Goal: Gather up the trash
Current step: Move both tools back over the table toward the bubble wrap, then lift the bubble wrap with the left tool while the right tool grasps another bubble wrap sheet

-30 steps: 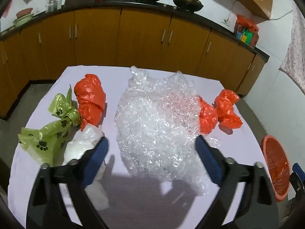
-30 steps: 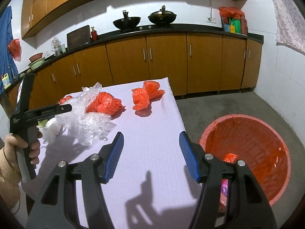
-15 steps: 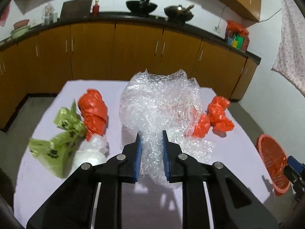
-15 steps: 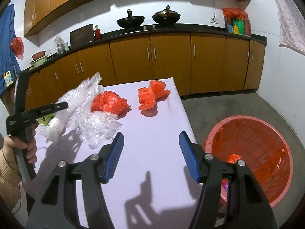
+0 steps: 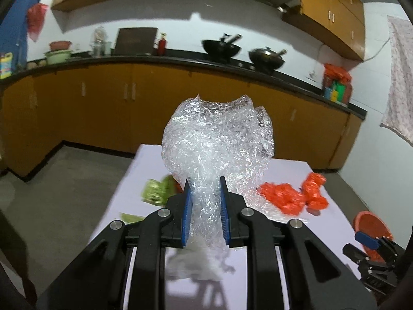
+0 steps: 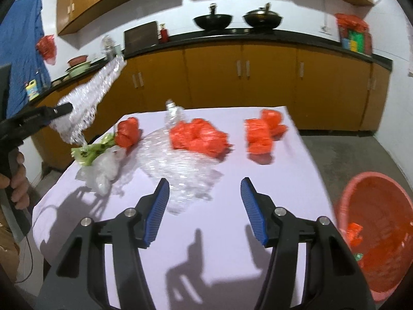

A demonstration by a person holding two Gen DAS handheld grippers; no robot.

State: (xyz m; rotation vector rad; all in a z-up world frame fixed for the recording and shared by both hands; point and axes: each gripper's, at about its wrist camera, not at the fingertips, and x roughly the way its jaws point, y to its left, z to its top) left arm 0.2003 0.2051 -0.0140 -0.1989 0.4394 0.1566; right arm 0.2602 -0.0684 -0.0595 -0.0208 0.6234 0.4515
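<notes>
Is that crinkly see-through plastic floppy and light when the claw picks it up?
Probably both. The clear plastic wrap bunches thin where the left claw squeezes it, then puffs out above, so it looks soft. One small pinch holds the whole piece in the air, so it seems light. It might slip, being smooth.

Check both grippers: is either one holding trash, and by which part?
The left gripper is shut on the bubble wrap, pinching its bunched lower end, the bulk standing above the pads. The right gripper is open and holds nothing.
</notes>
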